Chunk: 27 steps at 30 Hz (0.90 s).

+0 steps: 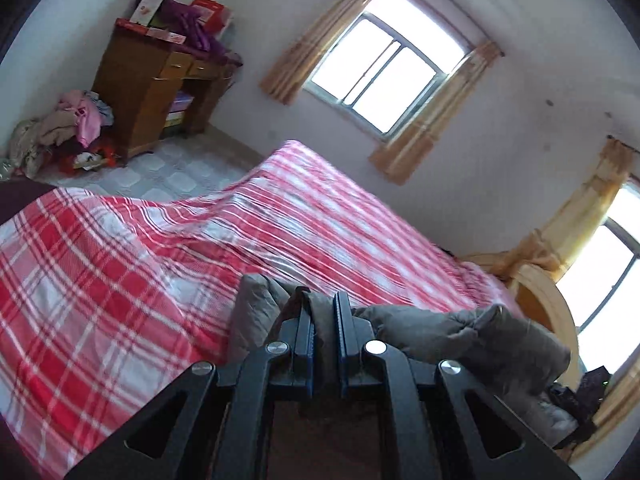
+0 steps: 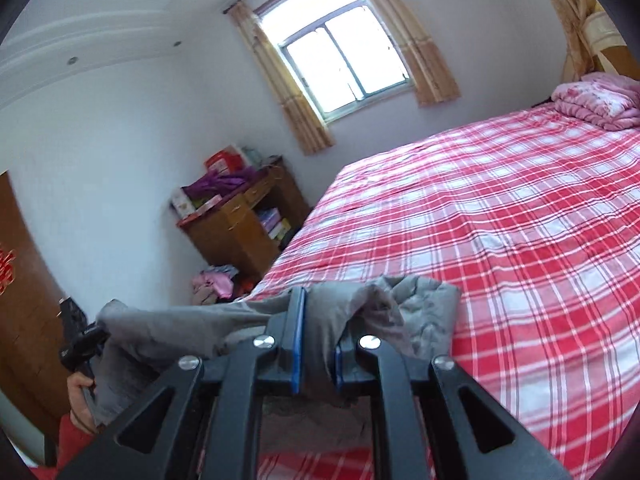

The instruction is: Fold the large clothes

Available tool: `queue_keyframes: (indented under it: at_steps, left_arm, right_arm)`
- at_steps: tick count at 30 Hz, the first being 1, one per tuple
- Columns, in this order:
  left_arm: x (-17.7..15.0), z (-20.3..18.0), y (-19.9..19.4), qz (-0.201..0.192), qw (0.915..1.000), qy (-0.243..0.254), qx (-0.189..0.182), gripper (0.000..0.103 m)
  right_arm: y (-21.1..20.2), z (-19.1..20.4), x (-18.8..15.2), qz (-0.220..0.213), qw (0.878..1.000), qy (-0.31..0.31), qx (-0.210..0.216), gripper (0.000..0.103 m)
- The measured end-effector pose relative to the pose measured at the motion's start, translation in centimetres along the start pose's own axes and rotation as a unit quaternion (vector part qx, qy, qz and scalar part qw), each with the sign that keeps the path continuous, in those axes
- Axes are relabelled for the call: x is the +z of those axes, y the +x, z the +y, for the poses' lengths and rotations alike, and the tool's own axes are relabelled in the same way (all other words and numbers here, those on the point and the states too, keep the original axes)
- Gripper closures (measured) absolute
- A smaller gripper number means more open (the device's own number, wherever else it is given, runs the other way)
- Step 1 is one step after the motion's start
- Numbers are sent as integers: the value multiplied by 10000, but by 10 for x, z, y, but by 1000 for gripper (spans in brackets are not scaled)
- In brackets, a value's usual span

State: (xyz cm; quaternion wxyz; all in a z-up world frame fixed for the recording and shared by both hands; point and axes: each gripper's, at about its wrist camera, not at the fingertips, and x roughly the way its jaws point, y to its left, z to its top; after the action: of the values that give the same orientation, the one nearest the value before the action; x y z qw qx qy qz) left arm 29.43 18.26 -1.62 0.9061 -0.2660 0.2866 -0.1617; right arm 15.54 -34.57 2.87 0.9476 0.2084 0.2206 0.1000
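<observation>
Both the left gripper (image 1: pixel 324 300) and the right gripper (image 2: pixel 320 300) are clamped nearly closed on the padded grey fabric garment (image 2: pixel 180 328), held raised between them above the red-and-white checked bed (image 2: pixel 500 220); I judge folding barely begun, every fold remaining

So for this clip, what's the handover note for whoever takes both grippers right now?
Left gripper: shut on the grey garment.
Right gripper: shut on the same garment, which spans between the two, held above the red plaid bed.
Done: garment picked up by two points.
Left: no fold visible yet; probably spread it on the bed, then fold.
Pink quilt lies at the bed's far end.
</observation>
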Motion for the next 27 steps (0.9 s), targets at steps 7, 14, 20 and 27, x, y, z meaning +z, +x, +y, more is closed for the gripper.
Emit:
queue_keyframes:
  at_steps: [7,14,20,27]
  left_arm:
    - [12,34,130,373,9931,-129,1103,95]
    - [-2,75,202,983,9880,-492,1089,94]
    - [22,103,182,1109,9858,-1250,154,94]
    - [68,64,112,-17,9947,-402,942,60]
  right_arm:
    - [126,-50,24,237,9933,612,-949,88]
    - [230,-93,-20,808,9752,419,-2019,68]
    - [238,-130,-37,1032,9760,970,-1657,47]
    - [172,-113,3,287,9817,814,-1698,24]
